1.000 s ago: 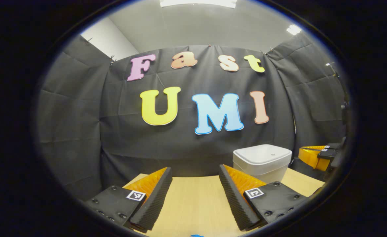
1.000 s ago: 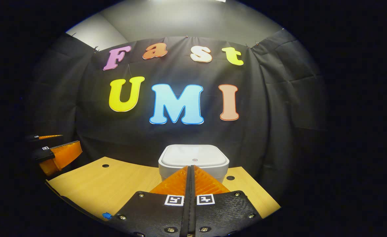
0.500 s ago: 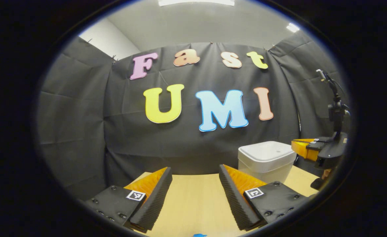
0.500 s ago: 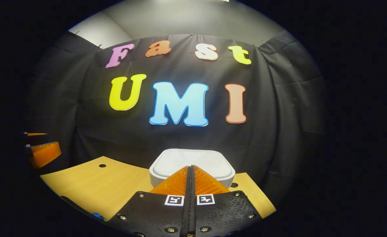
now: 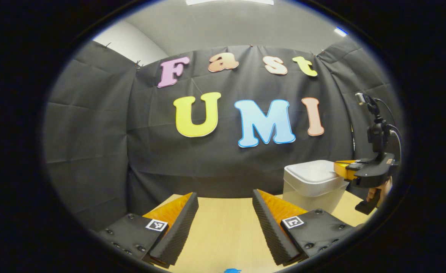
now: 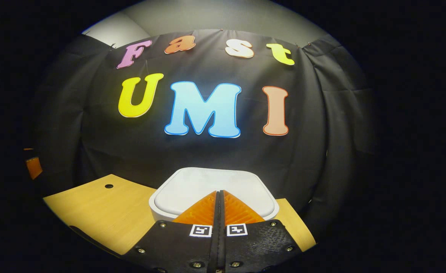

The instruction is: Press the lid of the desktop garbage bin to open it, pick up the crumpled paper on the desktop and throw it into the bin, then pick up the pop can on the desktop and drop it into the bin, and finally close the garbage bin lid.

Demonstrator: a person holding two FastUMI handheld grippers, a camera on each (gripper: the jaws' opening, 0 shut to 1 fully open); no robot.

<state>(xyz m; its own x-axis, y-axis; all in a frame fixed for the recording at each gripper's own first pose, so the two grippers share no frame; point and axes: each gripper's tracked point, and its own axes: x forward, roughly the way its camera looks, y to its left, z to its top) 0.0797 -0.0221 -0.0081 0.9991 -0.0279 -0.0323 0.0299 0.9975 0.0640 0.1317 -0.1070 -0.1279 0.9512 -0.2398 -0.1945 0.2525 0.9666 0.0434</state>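
White bin (image 6: pixel 214 189) at the desk's (image 6: pixel 97 216) far edge has its lid down, so the right tool (image 6: pixel 219 192), closed and empty above it, should press, left tool (image 5: pixel 224 199) open

Over the last second the right tool (image 6: pixel 219 192) moves forward toward the bin (image 6: pixel 212 189), and in the right gripper view the white lid grows larger and wider just ahead of the tool's closed tips, which now overlap its near edge. In the left gripper view the right tool (image 5: pixel 341 168) comes in from the right edge and now sits over the bin's lid (image 5: pixel 312 171), with the hand (image 5: pixel 378 191) holding it in sight. The left tool (image 6: pixel 33 167) slides further toward the left edge of the right gripper view.
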